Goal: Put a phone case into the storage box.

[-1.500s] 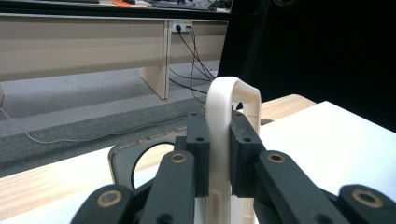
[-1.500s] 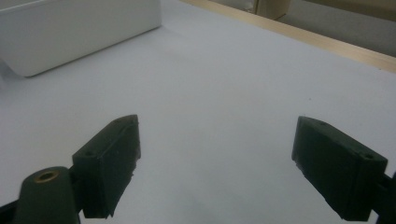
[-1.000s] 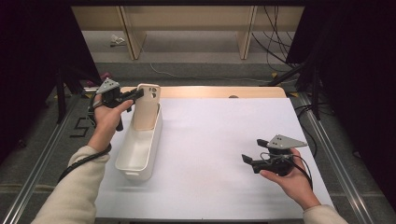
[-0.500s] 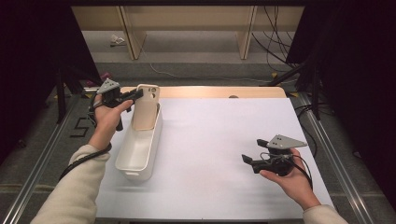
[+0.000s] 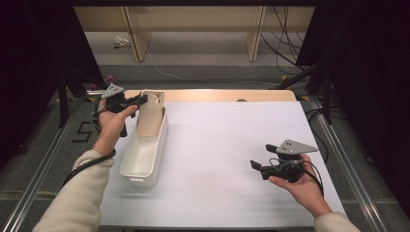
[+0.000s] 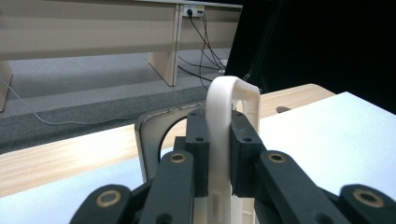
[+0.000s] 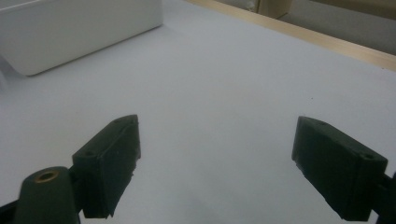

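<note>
My left tongs (image 5: 143, 100) are clenched on the top edge of a cream lid (image 5: 150, 114), by its handle hole; in the left gripper view the lid (image 6: 224, 140) sits pinched between the pads. The lid stands nearly upright at the far end of a white bin (image 5: 143, 153), its lower end inside the bin, long axis up and down. I see nothing else in the bin. The bin's long axis runs away from me, at the worktop's (image 5: 227, 145) left. My right tongs (image 5: 257, 165) hang released near the right edge, well apart. No readable writing.
</note>
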Tool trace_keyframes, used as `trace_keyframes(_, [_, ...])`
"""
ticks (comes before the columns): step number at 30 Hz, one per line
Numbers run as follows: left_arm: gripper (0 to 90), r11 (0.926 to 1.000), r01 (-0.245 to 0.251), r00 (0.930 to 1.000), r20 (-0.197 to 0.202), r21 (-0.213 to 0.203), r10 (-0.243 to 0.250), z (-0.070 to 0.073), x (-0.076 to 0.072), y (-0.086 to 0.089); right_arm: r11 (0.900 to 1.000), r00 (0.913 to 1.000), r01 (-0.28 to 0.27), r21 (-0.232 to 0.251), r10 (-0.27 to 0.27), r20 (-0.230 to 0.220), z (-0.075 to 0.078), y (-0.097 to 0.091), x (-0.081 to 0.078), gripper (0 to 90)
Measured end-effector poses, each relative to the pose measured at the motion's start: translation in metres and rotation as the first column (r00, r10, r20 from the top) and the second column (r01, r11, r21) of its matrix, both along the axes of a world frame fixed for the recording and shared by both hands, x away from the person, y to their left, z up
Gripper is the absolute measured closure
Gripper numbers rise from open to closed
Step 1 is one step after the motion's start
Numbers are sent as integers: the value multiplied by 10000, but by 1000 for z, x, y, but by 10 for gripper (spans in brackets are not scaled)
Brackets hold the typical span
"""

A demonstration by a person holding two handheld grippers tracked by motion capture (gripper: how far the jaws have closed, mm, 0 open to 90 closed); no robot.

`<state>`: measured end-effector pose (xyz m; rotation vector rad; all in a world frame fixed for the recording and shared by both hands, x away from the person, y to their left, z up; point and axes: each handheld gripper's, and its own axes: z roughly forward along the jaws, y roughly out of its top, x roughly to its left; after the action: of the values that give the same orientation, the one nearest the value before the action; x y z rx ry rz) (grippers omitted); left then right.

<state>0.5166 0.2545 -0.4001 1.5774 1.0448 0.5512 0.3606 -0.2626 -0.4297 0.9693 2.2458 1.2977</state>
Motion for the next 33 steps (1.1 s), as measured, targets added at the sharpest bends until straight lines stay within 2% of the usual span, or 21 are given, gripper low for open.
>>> trace_keyframes(9, [797,10000,-79,9999,-144,17,79,-3,2,1,10000,10000,-23,-20,23,-5,0,0,0,162])
trace_keyframes(23, [787,9992,-255,9985,-479,302,269,-11,5,6,10000,10000,-29,-27,29,-26,-1,0,0,162])
trace_keyframes(33, [777,9982,-302,9981,-524,520,329,-10,6,5,10000,10000,-37,-28,37,-36,0,0,0,162])
